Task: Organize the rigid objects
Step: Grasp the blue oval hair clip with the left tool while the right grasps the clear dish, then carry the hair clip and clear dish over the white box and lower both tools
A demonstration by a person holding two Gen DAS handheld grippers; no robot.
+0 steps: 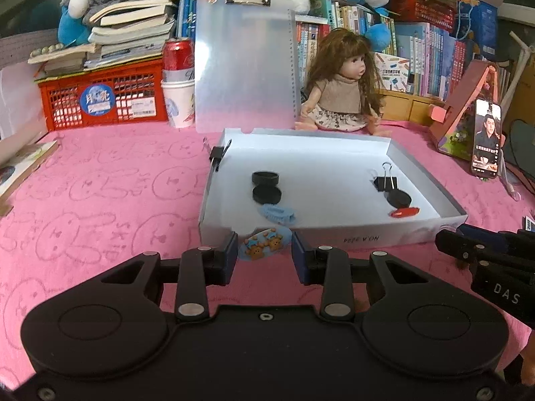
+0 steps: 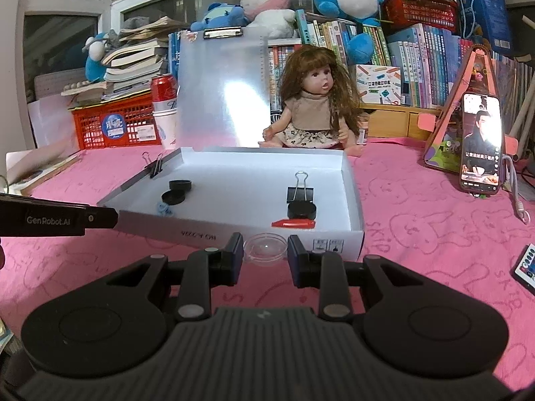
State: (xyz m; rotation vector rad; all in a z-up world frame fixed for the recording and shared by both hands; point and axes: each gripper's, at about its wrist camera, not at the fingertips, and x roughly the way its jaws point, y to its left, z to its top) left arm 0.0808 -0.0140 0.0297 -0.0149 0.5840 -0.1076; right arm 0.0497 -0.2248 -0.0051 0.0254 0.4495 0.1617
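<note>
A shallow white box (image 1: 367, 234) (image 2: 347, 234) lies on the pink cloth. In it are black round caps (image 1: 265, 185) (image 2: 177, 192), a black binder clip (image 1: 386, 180) (image 2: 300, 192), a red clip (image 1: 404, 212) (image 2: 294, 224) and a blue hair clip (image 1: 277, 214). My left gripper (image 1: 264, 250) is open, with a blue bear hair clip (image 1: 264, 244) on the cloth between its fingers, in front of the box. My right gripper (image 2: 264, 250) is open around a clear round lid (image 2: 265, 247) on the cloth by the box front.
A doll (image 1: 341, 83) sits behind the box beside a frosted clipboard (image 1: 244, 67). A red crate (image 1: 103, 97), paper cups with a can (image 1: 177, 100) and books stand at back left. A phone (image 1: 486, 137) leans at right. A remote (image 2: 526, 267) lies far right.
</note>
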